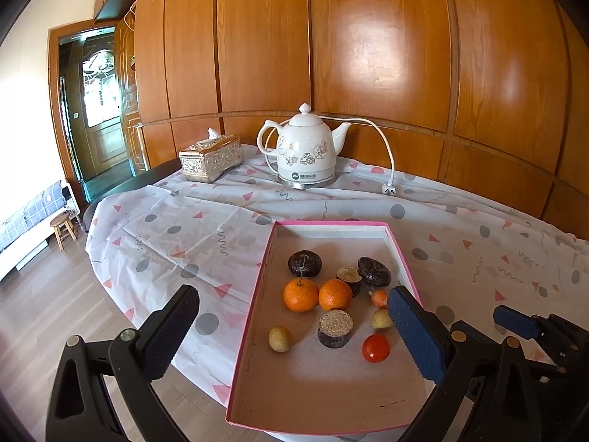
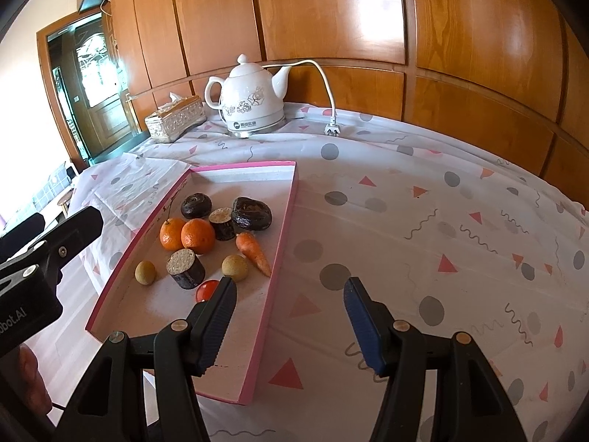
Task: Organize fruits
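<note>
A pink-rimmed tray (image 1: 257,283) (image 2: 283,221) lies on the table and holds two oranges (image 1: 300,294) (image 2: 198,235), two dark wrinkled fruits (image 1: 304,263) (image 2: 252,213), two dark cut cylinders (image 1: 335,328) (image 2: 185,263), two yellowish round fruits (image 1: 280,339) (image 2: 235,267), a small carrot (image 2: 254,252) and a red tomato (image 1: 376,347) (image 2: 206,290). My left gripper (image 1: 294,335) is open and empty, its fingers straddling the tray's near half. My right gripper (image 2: 291,328) is open and empty above the tray's right rim.
A white floral electric kettle (image 1: 305,147) (image 2: 252,99) with a loose cord and plug (image 1: 390,188) stands at the back. A silver tissue box (image 1: 211,158) (image 2: 175,118) sits left of it. A patterned cloth (image 2: 423,221) covers the table. Wood panelling is behind.
</note>
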The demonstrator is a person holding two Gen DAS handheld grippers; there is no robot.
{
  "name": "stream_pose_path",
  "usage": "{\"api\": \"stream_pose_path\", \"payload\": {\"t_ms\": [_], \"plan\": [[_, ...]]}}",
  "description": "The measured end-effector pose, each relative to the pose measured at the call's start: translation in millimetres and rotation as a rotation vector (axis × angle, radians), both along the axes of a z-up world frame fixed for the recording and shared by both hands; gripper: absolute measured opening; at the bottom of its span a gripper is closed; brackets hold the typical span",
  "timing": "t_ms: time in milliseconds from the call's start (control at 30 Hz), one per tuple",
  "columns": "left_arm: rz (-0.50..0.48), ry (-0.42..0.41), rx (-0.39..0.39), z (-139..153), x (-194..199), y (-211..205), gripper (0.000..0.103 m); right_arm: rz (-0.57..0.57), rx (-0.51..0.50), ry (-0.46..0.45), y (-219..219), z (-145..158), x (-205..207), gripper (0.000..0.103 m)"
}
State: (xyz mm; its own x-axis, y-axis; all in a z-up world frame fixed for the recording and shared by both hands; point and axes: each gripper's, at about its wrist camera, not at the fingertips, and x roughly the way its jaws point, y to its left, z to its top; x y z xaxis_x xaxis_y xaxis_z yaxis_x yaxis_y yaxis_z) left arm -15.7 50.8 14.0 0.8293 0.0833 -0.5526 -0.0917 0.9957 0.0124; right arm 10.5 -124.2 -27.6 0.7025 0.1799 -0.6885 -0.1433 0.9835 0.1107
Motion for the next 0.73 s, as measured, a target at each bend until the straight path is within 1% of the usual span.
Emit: {"api": "stream_pose_path", "payload": {"t_ms": [733], "plan": [[0.001,0.02,-0.02,-3.5,3.5,6.5,0.103,0.017,-0.017,-0.004,5.2,-0.4,1.8,0.062]]}}
